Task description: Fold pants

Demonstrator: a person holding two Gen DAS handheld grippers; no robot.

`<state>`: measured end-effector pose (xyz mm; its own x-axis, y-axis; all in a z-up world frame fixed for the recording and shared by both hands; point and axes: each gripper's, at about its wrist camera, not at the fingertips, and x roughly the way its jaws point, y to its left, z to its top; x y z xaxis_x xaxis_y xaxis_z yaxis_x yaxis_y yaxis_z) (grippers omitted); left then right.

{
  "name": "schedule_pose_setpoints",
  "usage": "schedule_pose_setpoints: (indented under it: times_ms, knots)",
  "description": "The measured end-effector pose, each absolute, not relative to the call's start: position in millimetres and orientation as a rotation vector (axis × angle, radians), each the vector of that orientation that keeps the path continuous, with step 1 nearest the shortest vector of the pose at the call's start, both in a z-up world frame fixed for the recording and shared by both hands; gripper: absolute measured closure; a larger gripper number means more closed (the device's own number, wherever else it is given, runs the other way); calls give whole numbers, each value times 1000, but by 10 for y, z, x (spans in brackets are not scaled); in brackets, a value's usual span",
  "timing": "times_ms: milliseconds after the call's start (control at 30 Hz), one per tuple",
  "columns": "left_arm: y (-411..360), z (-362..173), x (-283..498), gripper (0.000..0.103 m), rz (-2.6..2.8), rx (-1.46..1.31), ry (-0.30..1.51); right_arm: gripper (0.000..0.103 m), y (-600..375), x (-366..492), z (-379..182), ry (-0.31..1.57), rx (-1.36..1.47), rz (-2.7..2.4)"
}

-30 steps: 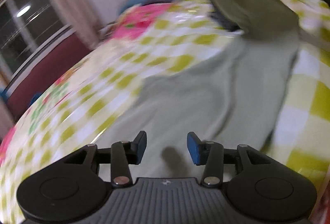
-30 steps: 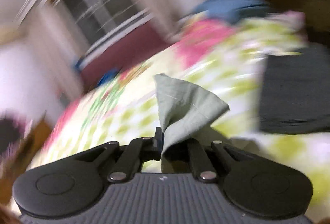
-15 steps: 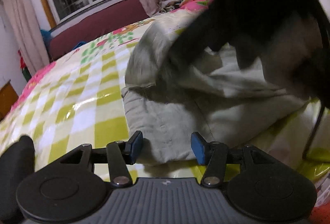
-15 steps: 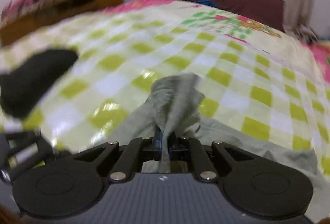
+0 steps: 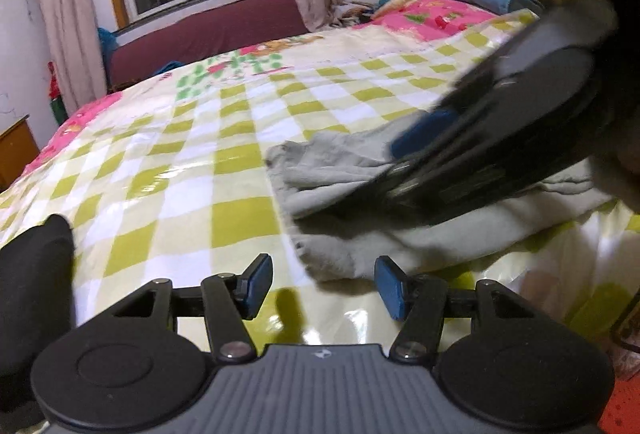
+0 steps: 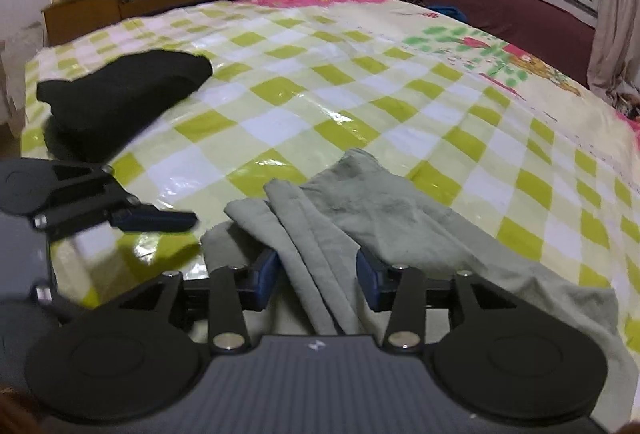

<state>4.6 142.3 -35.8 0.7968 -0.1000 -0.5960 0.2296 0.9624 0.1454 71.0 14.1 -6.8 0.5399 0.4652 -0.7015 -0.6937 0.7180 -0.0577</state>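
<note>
Two grippers work at the near edge of the bed [image 6: 360, 82], on its green-checked cover. Grey-green pants [image 6: 360, 202] lie there in soft, bunched layers. Right gripper [image 6: 318, 276]: jaws have just been opening, now spread, a strip of cloth lying loose between them, unpinched. Left gripper [image 5: 322, 286]: spread, empty, just short of the pants' near corner. Fabric judged light, limp, prone to sliding on the glossy cover; best pinched at a doubled edge or corner. Black folded garment [image 6: 120, 94] lies apart.
</note>
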Motion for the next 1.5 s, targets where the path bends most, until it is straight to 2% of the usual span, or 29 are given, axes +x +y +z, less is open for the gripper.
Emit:
schedule_pose_setpoints:
  times_ms: [133, 333, 433, 600, 700, 800, 933, 1100, 1300, 1400, 1500]
  knots:
    - [1486, -184, -29, 32, -149, 203, 575, 53, -272, 694, 20, 731, -257, 650]
    - [1178, 34, 169, 27, -212, 211, 472, 52, -1012, 972, -76, 807, -191, 481]
    - [947, -31, 362, 26, -245, 245, 485, 52, -1134, 1222, -121, 833, -139, 514]
    - [779, -325, 619, 26, -237, 300, 637, 54, -886, 1753, -298, 930, -66, 722]
    - [742, -487, 558, 26, -236, 338, 719, 58, -695, 2148, -396, 941, -84, 570]
    - [692, -500, 398, 26, -243, 399, 702, 56, -676, 2282, -259, 872, -38, 484]
    - [710, -417, 234, 26, -277, 400, 673, 55, -625, 1996, -70, 792, -123, 514]
    - [770, -294, 181, 25, -269, 396, 606, 53, -237, 1758, -55, 808, -189, 696]
    - [884, -308, 206, 25, -205, 371, 618, 50, 108, 1890, 2, 870, -210, 831]
    - [886, -337, 151, 22, -190, 376, 602, 49, 158, 1714, 74, 825, -274, 861]
    - [865, -377, 169, 21, -183, 396, 591, 42, 260, 1593, 22, 782, -373, 875]
